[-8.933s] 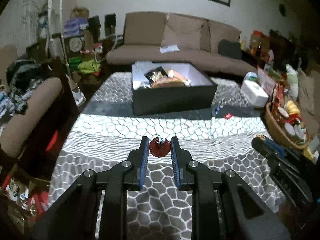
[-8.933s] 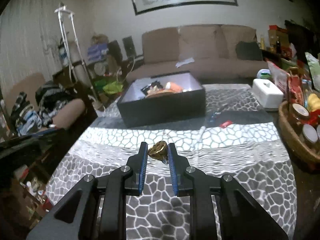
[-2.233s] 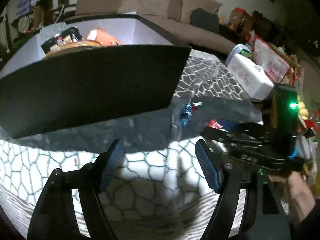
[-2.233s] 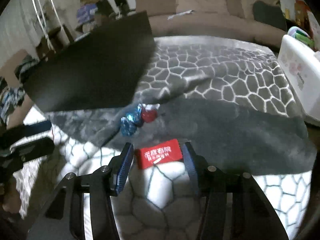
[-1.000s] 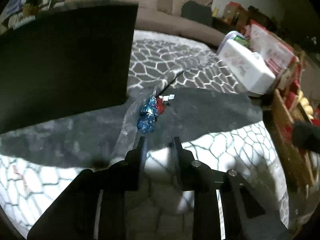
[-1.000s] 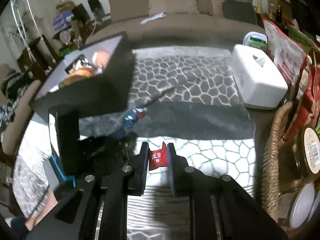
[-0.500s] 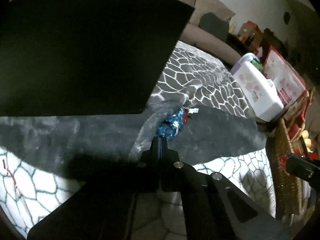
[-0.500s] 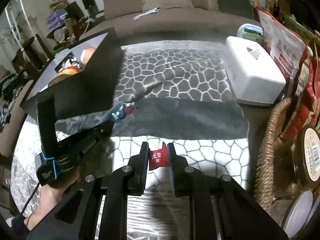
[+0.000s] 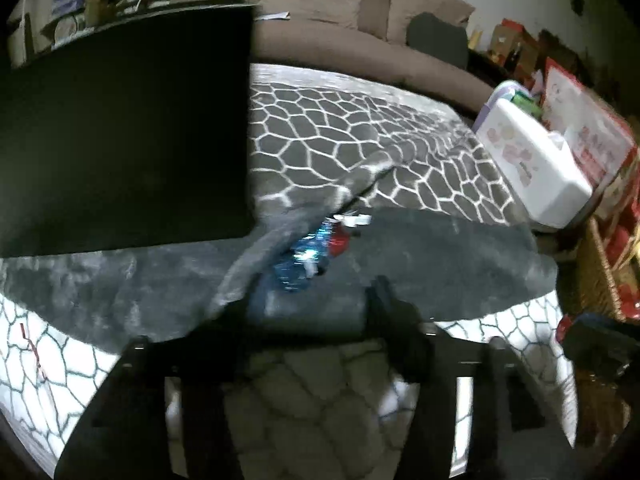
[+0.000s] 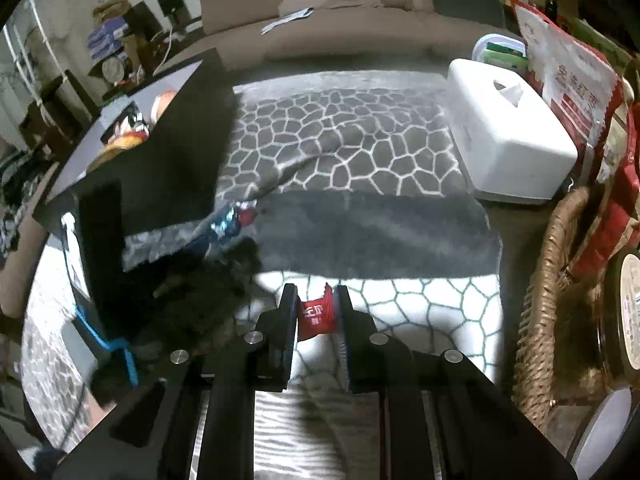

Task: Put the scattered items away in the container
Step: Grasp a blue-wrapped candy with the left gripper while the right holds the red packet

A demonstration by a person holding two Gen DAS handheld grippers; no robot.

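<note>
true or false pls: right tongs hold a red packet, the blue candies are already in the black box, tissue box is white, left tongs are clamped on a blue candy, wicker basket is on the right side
1. The right tongs hold a red packet. True.
2. The blue candies are already in the black box. False: they lie on the grey blanket beside the box, next to a red candy.
3. The tissue box is white. True.
4. The left tongs are clamped on a blue candy. False: their jaws are opening, just short of the candies, with nothing gripped.
5. A wicker basket stands at the right of the right wrist view. True.
</note>
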